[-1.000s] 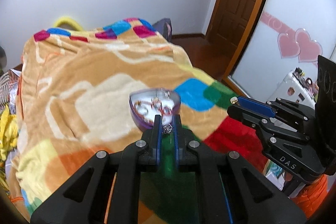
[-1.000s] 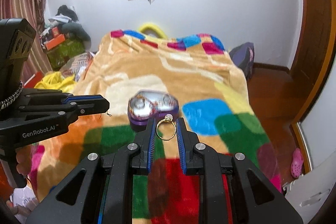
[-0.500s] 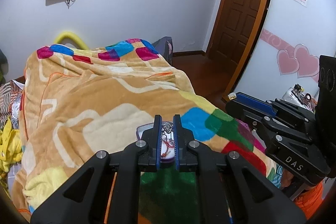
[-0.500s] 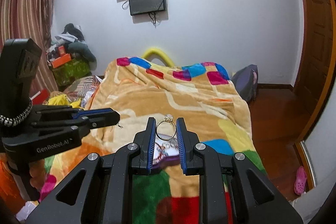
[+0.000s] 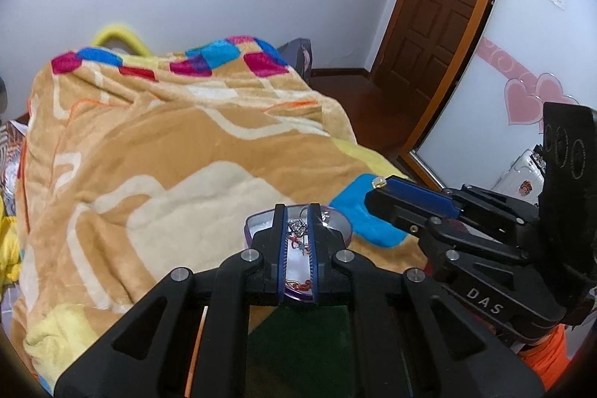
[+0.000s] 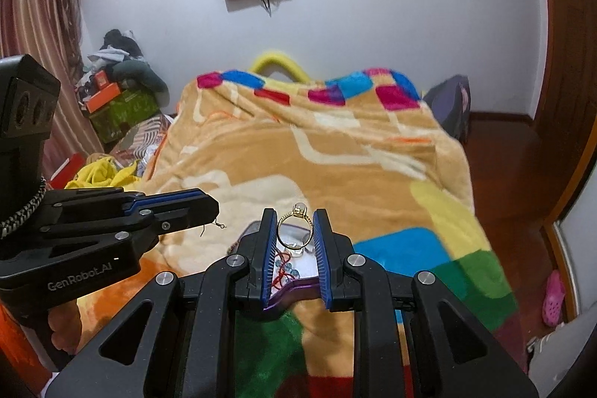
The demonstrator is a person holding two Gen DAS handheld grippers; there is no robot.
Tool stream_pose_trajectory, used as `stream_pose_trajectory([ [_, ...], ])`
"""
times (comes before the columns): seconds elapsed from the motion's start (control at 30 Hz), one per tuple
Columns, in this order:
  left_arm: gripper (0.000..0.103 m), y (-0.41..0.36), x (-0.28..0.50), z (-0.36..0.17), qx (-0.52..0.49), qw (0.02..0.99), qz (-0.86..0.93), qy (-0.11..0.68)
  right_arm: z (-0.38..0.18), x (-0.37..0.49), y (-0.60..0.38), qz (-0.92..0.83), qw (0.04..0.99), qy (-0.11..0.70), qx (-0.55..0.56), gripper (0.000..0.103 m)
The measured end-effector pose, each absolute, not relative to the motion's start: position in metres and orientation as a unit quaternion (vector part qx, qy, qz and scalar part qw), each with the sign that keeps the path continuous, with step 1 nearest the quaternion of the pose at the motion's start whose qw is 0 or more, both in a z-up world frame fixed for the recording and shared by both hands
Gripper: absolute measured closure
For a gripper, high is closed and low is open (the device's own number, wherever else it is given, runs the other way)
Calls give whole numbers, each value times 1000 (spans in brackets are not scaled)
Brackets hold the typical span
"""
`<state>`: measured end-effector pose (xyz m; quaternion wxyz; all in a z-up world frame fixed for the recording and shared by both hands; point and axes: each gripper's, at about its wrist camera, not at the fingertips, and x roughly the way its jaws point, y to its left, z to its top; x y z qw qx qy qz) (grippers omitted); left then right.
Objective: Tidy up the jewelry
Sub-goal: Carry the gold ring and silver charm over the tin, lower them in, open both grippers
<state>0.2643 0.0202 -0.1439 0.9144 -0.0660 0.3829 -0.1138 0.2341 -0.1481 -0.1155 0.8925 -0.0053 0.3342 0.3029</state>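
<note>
A purple heart-shaped jewelry box [image 5: 337, 224] lies open on the blanket, with a red cord piece and other jewelry on its white lining; it also shows in the right wrist view [image 6: 298, 262]. My left gripper [image 5: 297, 224] is shut on a small silver earring [image 5: 297, 227] and hangs over the box. My right gripper [image 6: 295, 230] is shut on a gold ring [image 6: 294, 232] with a pale stone, also above the box. The left gripper shows in the right wrist view [image 6: 209, 207], and the right gripper in the left wrist view [image 5: 377, 191].
The colourful patchwork blanket [image 5: 156, 144] covers the bed. A wooden door [image 5: 440, 6] and bare floor lie to the right. Clutter, boxes and yellow cloth [image 6: 104, 174] lie left of the bed. A bag [image 6: 451, 107] sits at the far right corner.
Both grippers rose and tilted up, then dipped again toward the box. Each has kept hold of its piece throughout.
</note>
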Motion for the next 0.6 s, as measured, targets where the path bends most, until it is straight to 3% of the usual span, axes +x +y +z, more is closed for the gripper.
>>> stream_pose_trajectory([
  [0.6,95,16,280,-180,-78,889,-130,432,-152,264,-136,310,860,404,-19,85],
])
